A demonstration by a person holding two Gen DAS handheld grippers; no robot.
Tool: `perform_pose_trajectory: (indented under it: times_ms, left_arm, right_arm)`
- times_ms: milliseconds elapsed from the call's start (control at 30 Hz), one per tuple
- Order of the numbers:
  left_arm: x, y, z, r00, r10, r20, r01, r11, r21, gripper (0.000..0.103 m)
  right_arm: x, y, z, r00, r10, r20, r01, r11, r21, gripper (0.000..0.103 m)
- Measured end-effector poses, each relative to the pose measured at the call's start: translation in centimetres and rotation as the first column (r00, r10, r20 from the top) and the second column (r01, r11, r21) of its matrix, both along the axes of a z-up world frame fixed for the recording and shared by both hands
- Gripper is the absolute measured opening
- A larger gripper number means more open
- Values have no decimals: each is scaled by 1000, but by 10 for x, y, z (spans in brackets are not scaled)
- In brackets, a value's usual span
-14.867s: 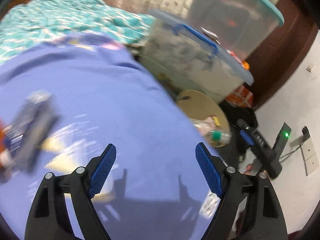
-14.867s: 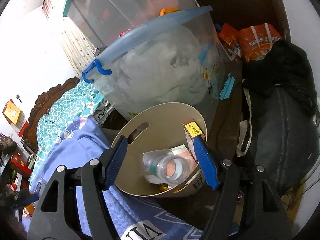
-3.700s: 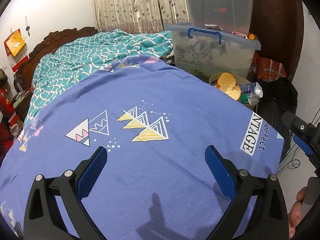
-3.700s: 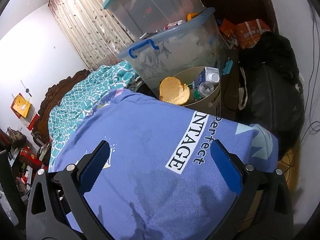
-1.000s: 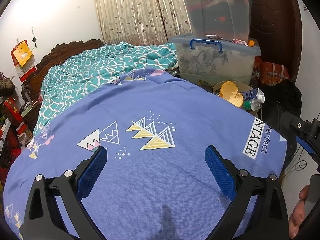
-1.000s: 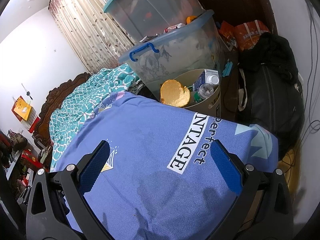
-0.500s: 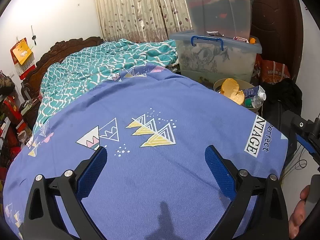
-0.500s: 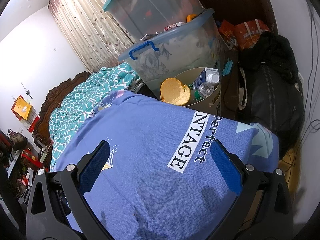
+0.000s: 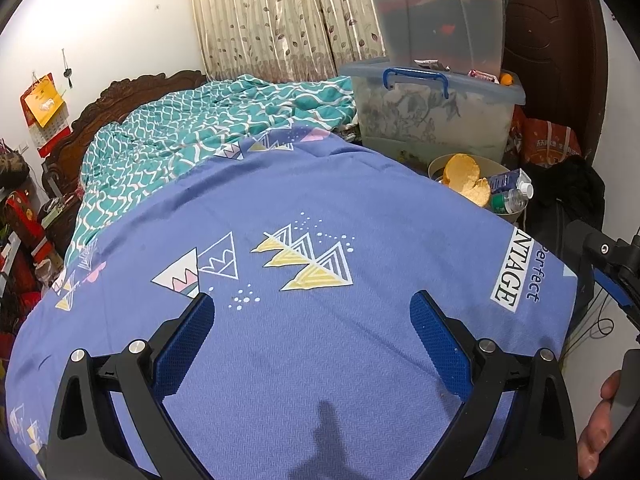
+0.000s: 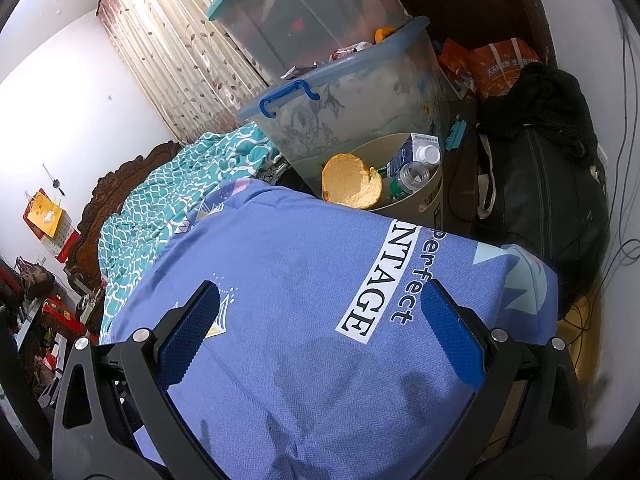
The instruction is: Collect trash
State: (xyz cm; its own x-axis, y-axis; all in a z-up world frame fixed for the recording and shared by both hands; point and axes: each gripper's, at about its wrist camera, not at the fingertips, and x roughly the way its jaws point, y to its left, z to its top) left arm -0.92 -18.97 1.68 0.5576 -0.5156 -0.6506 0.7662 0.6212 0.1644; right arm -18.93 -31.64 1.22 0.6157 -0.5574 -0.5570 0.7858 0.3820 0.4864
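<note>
Both the left claw [image 9: 312,340] and right claw [image 10: 320,332] hover wide apart and empty above the blue bedsheet [image 9: 320,360], the filled trash bin [image 10: 424,200] well ahead of them.

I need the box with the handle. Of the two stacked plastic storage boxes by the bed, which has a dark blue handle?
The lower storage box, with the pale blue lid. The upper box has a teal lid and no handle showing.

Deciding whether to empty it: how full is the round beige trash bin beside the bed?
Full to the brim. In the round beige trash bin, a yellow peel, blue carton and clear bottle reach its rim.
</note>
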Motion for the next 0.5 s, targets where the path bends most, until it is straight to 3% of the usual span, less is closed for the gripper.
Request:
perform_pose_trajectory:
  times_ms: [500]
  left_arm:
    - [3, 2, -6, 1000, -9, -16, 9, 1000, 6, 94]
  right_arm:
    - [1, 0, 2, 1000, 0, -2, 0, 1000, -11, 99]
